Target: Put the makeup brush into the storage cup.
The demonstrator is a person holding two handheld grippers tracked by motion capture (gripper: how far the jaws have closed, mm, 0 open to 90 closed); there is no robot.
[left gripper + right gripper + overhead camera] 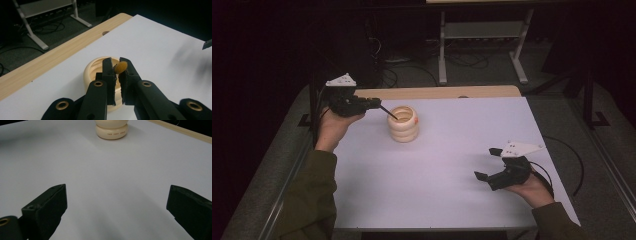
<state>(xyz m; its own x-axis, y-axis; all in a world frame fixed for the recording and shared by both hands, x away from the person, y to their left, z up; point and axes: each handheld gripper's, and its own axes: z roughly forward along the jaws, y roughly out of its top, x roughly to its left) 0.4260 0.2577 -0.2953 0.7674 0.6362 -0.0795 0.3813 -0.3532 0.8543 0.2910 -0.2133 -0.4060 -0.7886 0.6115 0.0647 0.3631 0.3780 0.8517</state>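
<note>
High view: left gripper (388,114) over ribbed cup (403,124)

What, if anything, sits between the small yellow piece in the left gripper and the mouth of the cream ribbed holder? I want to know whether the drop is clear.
Nothing visible does. The left gripper pinches the yellow piece right above the cream holder, whose open mouth faces up, uncovered.

The cream ribbed cup (111,127) carries one line of small reddish capital letters on its lowest ring. The print is too small to read for certain. No other lettering can be read on anything around that cup.
</note>
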